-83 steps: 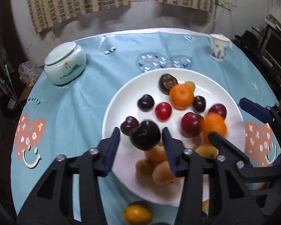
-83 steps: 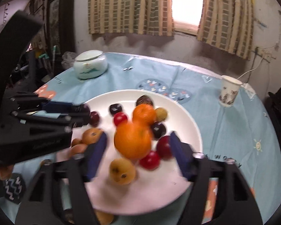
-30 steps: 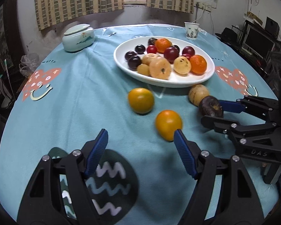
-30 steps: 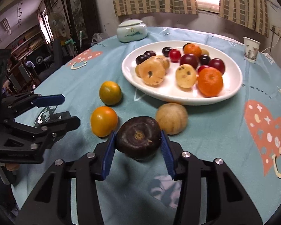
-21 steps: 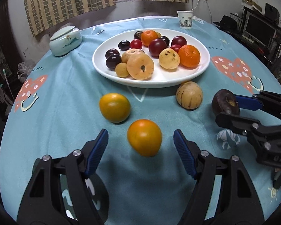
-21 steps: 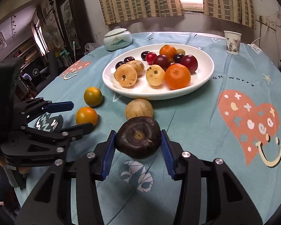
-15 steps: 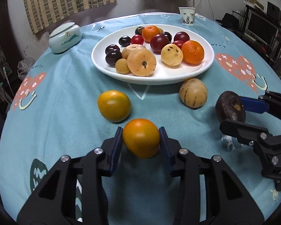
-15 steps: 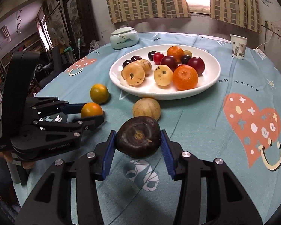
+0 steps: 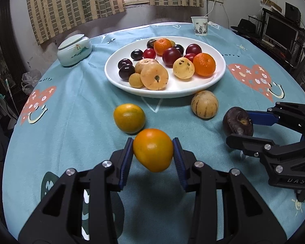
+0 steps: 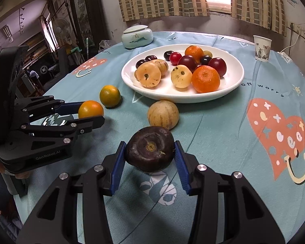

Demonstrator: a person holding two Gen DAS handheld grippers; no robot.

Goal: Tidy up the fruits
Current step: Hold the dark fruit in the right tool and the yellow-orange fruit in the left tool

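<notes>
My left gripper (image 9: 153, 152) is shut on an orange fruit (image 9: 152, 149) and holds it just above the cloth. It also shows in the right wrist view (image 10: 90, 109). My right gripper (image 10: 150, 149) is shut on a dark purple fruit (image 10: 150, 148), seen at the right in the left wrist view (image 9: 238, 121). A white plate (image 9: 219, 69) holds several plums, oranges and pale yellow fruits. A second orange fruit (image 9: 129, 118) and a striped tan fruit (image 9: 204, 104) lie on the cloth in front of the plate.
A pale green lidded jar (image 9: 74, 48) stands at the back left of the round table with its blue patterned cloth (image 9: 71, 105). A paper cup (image 9: 199, 25) stands behind the plate. Furniture and monitors (image 9: 280, 32) stand beyond the table's right edge.
My left gripper has closed on the orange fruit and lifted it slightly. The right gripper still holds the dark fruit and has shifted little.
</notes>
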